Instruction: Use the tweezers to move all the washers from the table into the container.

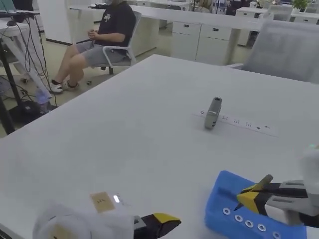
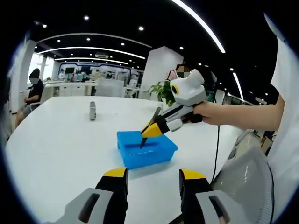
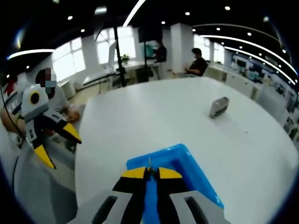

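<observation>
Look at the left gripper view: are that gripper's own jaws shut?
No, the left gripper has its two yellow-tipped jaws standing well apart, with nothing held between them.

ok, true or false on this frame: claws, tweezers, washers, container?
1. The right claw is shut on the tweezers. True.
2. The left claw is shut. False: its jaws stand apart and hold nothing.
3. Several washers lie in a row on the blue container. True.
4. The tweezers' tip hangs over the grey device. False: it points down at the blue container, and the device sits farther back on the table.
</observation>
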A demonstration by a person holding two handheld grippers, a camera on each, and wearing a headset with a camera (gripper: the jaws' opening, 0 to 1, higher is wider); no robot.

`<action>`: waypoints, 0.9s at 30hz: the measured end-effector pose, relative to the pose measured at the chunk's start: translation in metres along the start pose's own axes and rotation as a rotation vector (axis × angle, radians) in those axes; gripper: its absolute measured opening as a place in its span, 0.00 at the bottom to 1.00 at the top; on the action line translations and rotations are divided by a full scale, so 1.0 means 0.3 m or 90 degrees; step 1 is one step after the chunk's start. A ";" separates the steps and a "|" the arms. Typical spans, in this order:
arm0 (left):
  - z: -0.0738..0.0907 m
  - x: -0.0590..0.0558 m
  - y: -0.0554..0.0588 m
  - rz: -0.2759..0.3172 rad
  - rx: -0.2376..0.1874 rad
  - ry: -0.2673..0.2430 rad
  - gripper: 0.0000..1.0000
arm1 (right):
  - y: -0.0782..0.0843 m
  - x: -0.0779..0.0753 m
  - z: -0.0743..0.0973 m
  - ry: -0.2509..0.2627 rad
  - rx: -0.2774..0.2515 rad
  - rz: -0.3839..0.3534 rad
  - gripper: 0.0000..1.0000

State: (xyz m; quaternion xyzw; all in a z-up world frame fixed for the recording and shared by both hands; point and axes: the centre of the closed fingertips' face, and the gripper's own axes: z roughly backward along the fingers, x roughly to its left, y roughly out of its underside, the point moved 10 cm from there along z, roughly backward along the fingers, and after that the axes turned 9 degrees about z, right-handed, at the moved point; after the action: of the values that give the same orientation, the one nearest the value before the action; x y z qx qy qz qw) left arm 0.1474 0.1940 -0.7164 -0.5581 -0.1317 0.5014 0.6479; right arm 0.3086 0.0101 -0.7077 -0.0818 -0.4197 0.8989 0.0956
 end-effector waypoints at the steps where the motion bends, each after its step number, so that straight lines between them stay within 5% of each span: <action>1: 0.002 0.002 -0.003 0.007 -0.002 0.004 0.42 | 0.003 0.020 0.020 -0.002 -0.001 0.007 0.04; 8: 0.005 -0.010 -0.026 0.016 0.002 0.036 0.41 | 0.050 0.094 0.095 -0.022 0.017 0.025 0.04; 15: -0.013 -0.050 -0.056 -0.068 0.065 0.084 0.35 | 0.117 0.174 0.116 -0.046 0.042 0.027 0.04; 27: -0.118 -0.163 -0.117 -0.132 0.131 0.236 0.13 | 0.190 0.295 0.128 -0.080 0.052 0.011 0.04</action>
State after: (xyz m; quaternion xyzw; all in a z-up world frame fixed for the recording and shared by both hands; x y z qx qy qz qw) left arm 0.1682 0.1386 -0.6795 -0.5550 -0.0156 0.3317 0.7627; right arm 0.2082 -0.0328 -0.7334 -0.0252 -0.3872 0.9194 0.0648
